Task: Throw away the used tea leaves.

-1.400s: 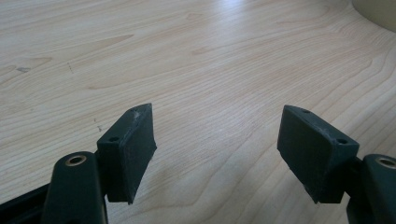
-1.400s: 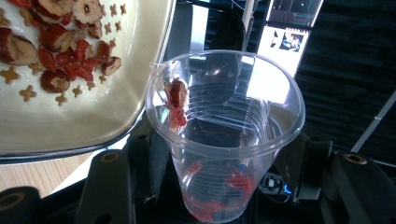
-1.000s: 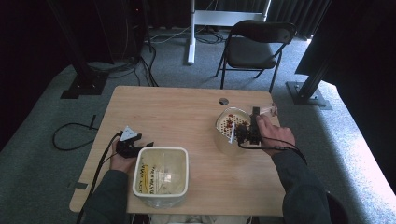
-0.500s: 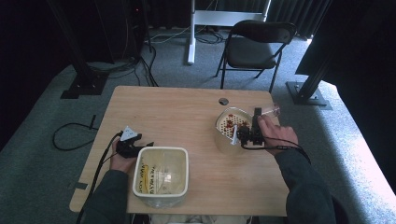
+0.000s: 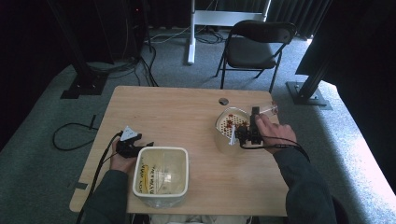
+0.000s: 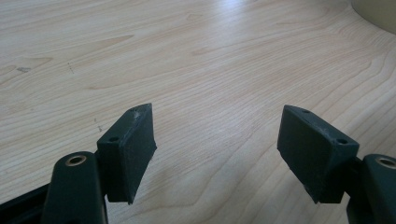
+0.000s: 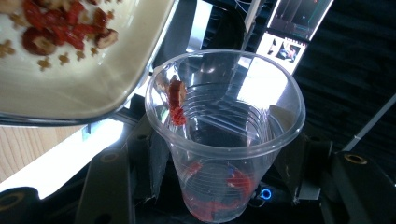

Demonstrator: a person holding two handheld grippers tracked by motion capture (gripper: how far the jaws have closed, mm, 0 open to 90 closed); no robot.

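right now my right gripper [image 7: 224, 186] has its jaws clamped on a clear plastic cup [image 7: 224, 135], one jaw on each side of the cup's wall. the cup is tipped over so its mouth faces the camera in the right gripper view. a red dried fruit piece [image 7: 176, 100] clings to the inner wall near the rim, and more red bits [image 7: 219, 196] sit at the bottom of the cup. in the high view the cup [image 5: 268, 109] pokes out past my right hand [image 5: 273, 133], over the far right part of the bench [image 5: 177, 112].

just beside the cup's rim is a cream bowl [image 7: 70, 93] holding red dried fruit and small pale cereal pieces [image 7: 60, 28]; in the high view this bowl [image 5: 229, 126] stands on the bench just left of my right gripper [image 5: 247, 133].

my left gripper [image 6: 219, 154] has its jaws apart with nothing between them, only bare wood grain beneath. in the high view the left gripper [image 5: 130, 144] rests at the near left of the bench, its cable trailing off the edge, touching or nearly touching a white square tub [image 5: 161, 175] with yellow lettering that stands at the near edge. i cannot tell what is inside the tub.

beyond the bench a black folding chair [image 5: 254, 46] stands on grey carpet.
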